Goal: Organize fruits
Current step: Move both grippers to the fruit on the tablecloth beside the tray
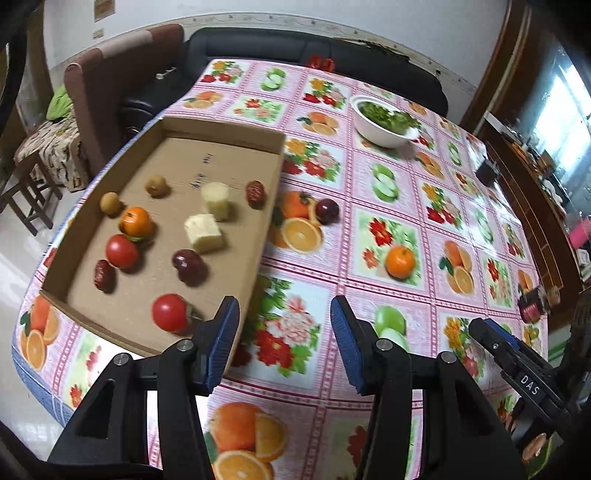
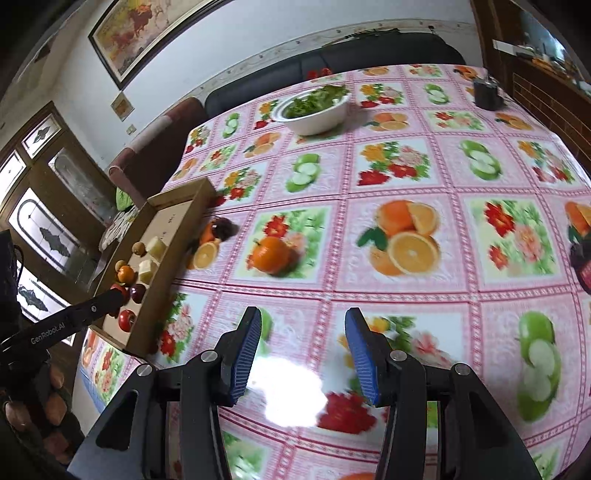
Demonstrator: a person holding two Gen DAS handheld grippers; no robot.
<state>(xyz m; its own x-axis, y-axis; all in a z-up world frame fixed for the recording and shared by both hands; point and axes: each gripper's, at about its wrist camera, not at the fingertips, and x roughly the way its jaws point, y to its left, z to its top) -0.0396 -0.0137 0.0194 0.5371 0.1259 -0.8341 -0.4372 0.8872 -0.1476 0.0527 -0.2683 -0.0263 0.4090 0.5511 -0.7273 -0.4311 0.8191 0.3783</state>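
White walls [image 2: 229,40] with a framed painting [image 2: 147,26] upper left; black sofa [image 1: 314,51] behind a fruit-print tablecloth [image 1: 424,229].

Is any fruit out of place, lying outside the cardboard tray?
Yes. One dark red fruit lies on the tablecloth just outside the cardboard tray, by its right wall, while all the other real fruit sits inside. Both grippers, left and right, are open and empty.

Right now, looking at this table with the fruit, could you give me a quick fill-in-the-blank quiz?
1. Most fruit lies in a shallow ____ box.
2. One dark red fruit lies ____ the box, on the tablecloth.
3. The white bowl holds chopped ____.
4. The left hand-held gripper holds ____.

Missing: cardboard; outside; greens; nothing
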